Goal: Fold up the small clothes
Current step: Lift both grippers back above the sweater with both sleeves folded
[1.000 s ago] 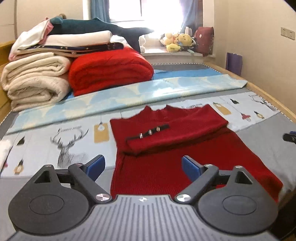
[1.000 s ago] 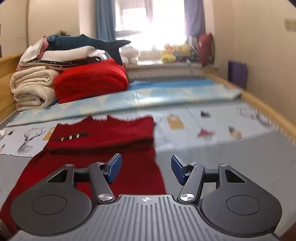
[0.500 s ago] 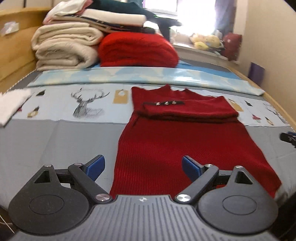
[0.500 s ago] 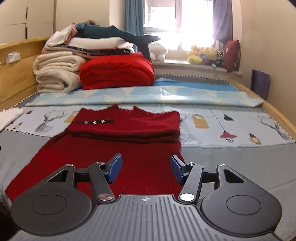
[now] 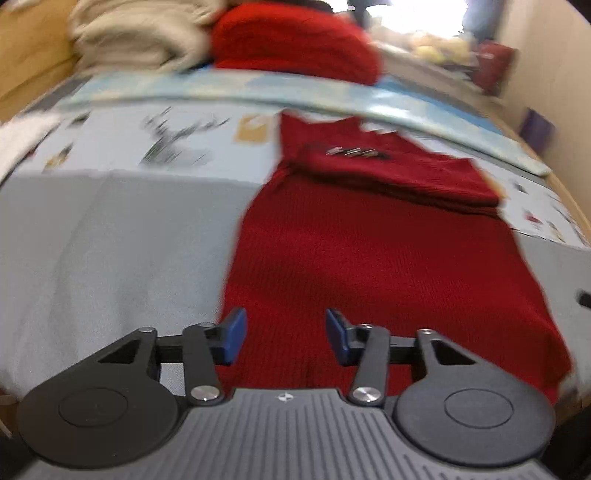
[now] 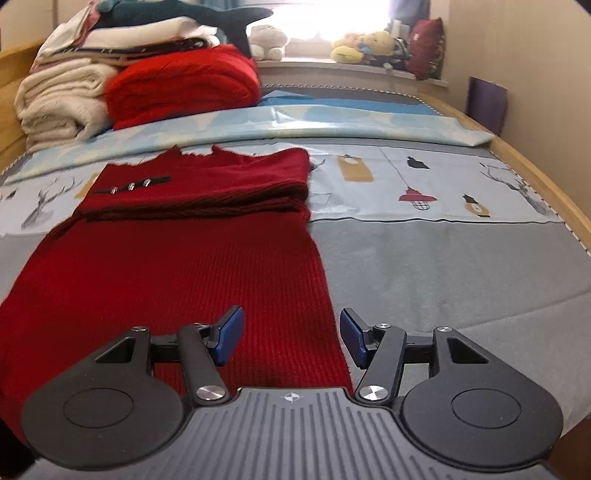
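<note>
A dark red knit garment lies flat on the bed, its sleeves folded across the chest, where a strap with small metal buttons shows. My left gripper hovers low over the near left part of the hem. Its jaws are closing, with the knit showing under the gap and no pad pressing on it. In the right wrist view the same garment fills the left half. My right gripper stands open over its near right edge, one pad above the knit and the other above the grey sheet.
Cream blankets, a red blanket and a shark plush are stacked at the head of the bed. A folded pale-blue sheet crosses behind the garment. The wooden bed rail runs along the right. Plush toys sit on the sill.
Both grippers have sunk toward the garment's near hem. The left jaws have narrowed from wide apart to about half. The left view is now blurred by motion.
</note>
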{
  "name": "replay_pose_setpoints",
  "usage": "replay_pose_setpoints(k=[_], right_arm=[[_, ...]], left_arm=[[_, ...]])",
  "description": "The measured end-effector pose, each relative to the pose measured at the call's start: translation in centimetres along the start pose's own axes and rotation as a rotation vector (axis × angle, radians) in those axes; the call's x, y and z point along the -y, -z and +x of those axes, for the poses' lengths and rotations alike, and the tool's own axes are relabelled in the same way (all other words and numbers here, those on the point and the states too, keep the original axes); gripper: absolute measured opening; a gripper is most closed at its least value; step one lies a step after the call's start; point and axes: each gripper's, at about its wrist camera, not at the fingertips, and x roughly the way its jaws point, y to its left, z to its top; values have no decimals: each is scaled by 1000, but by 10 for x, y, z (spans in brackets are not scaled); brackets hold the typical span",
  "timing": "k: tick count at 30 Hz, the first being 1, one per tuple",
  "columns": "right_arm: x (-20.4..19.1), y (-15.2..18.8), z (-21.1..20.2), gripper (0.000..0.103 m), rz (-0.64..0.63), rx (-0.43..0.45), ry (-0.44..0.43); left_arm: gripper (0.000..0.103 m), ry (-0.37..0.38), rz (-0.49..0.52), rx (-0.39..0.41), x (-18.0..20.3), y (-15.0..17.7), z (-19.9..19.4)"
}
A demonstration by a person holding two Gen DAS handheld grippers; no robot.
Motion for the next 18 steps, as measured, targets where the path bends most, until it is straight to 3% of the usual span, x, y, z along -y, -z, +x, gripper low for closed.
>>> replay_pose_setpoints(k=[5,10,15,18], right_arm=[[-1,-6,-2,59,7,40,-17],[-2,-7,2,59,-1,23,-21],[2,-7,1,60,20,19,-17],[3,-7,0,60,30,16,-15]], left_arm=[[52,191,215,181,67,-17,-70],[53,335,256,246,116,-41,-131],[53,381,251,292,122,-70,-157],[53,311,262,296,107,-74,-145]])
